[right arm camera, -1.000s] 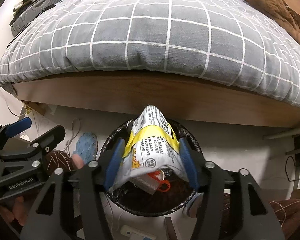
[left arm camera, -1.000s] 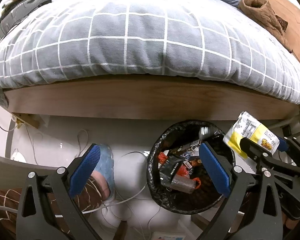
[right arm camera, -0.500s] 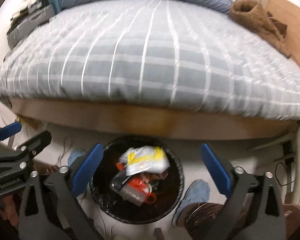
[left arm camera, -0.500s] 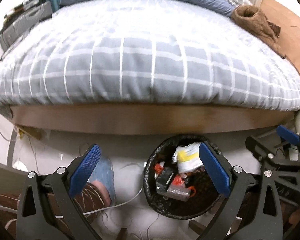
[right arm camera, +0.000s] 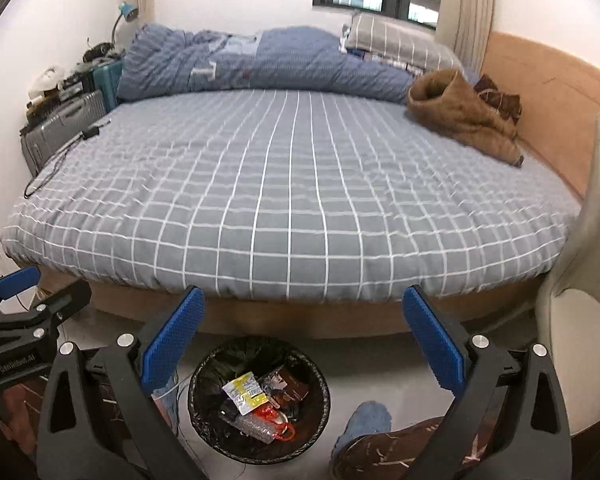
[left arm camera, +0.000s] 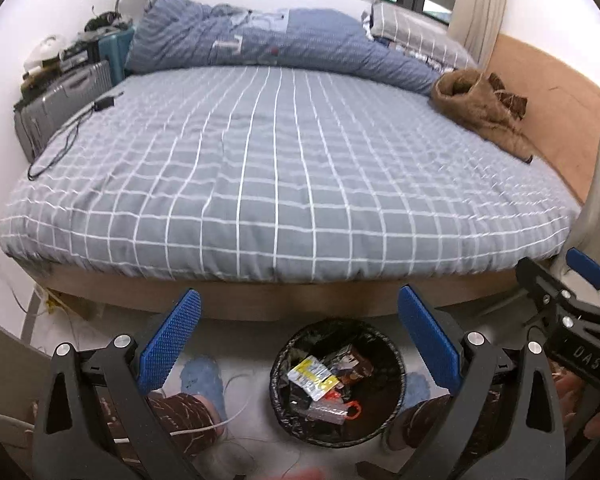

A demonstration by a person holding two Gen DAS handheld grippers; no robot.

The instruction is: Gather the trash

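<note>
Both my grippers hang above the floor at the foot of the bed, angled down toward the trash bin that stands on the floor just in front of the wooden bed frame.

My right gripper has its jaws spread as wide as they go, with nothing between the blue pads. They have just been opening, and the yellow-and-white snack wrapper no longer sits between them: it lies inside the bin, on top of the other rubbish, beside a red-and-clear plastic piece. From this camera the bin's black-lined rim sits below the gap between my jaws, nearer the left pad than the right, and well clear of both.

My left gripper is likewise released, jaws wide apart and holding nothing. Through its camera the bin shows low in the gap between the pads, closer to the right-hand one, and the wrapper rests near the middle of the bin's contents.

Each gripper shows at the edge of the other's view: the right gripper to the far right of the left camera, the left gripper to the far left of the right camera.

A blue slipper on a foot stands left of the bin, another blue slipper to its right. The bed carries a grey checked cover, a bunched blue duvet and a brown garment near the far right corner.
</note>
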